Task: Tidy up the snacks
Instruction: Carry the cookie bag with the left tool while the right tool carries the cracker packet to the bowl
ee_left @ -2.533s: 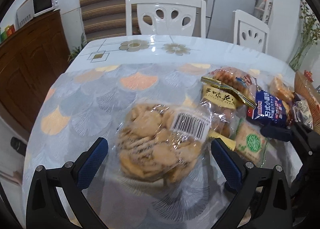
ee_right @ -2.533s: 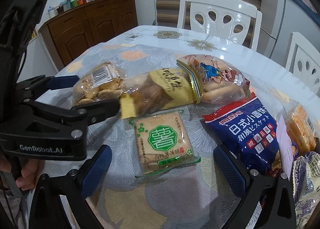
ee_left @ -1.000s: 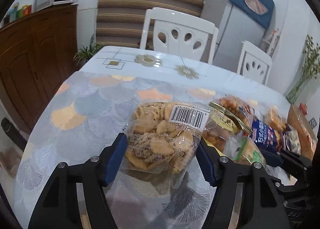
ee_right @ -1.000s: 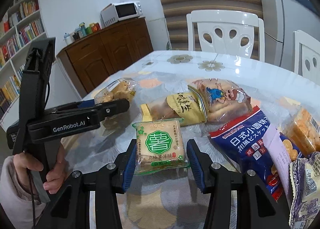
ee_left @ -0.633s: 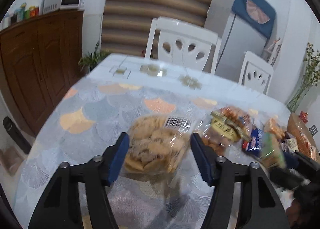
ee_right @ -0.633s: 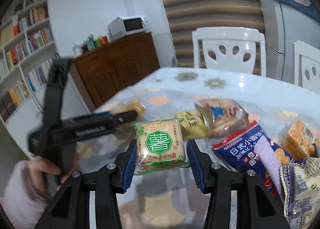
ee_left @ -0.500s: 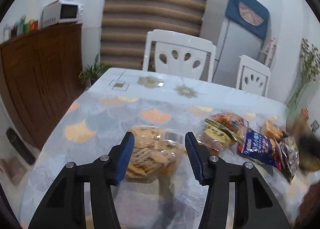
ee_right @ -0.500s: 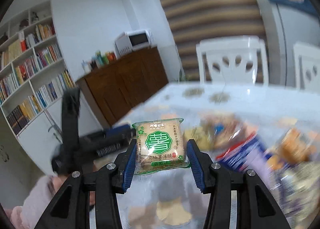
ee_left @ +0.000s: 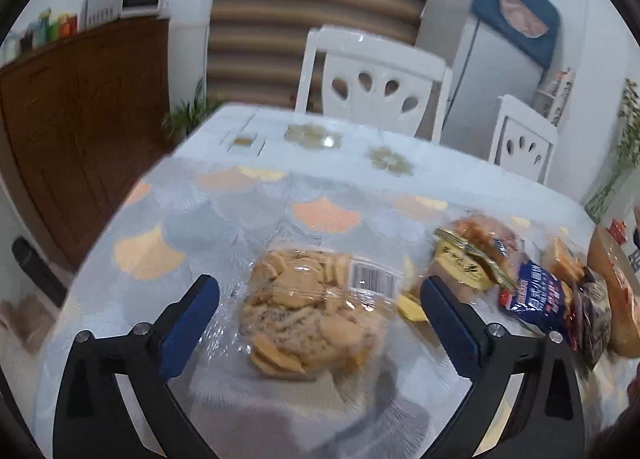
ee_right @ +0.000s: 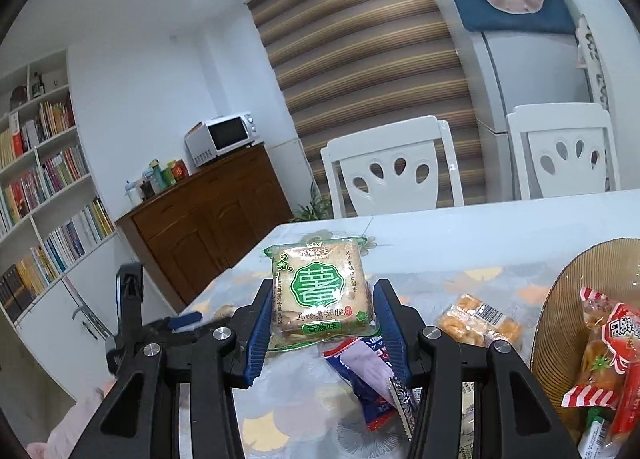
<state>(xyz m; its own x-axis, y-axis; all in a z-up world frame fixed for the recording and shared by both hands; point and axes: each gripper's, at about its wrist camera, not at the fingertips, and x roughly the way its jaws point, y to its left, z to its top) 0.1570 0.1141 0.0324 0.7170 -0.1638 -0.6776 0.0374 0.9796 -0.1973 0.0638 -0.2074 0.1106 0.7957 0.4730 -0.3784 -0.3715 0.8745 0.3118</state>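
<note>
Two risks: right gripper (ee_right: 320, 309) pinches the green pack (ee_right: 322, 293) by its edges above the basket (ee_right: 560, 299), so it may slip; left gripper (ee_left: 318, 301), jaws opening, straddles the cookie bag (ee_left: 308, 309) ungripped.

Glossy plastic wrappers, matt plastic grippers
Clear crinkly cookie bag (ee_left: 316, 307); shiny tablecloth (ee_left: 224, 219); dark wood cabinet (ee_right: 208, 227) at 9 o'clock.

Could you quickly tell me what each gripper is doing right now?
Left gripper: jaws opening, clear of the cookie bag between them.
Right gripper: shut on the green cracker pack.
</note>
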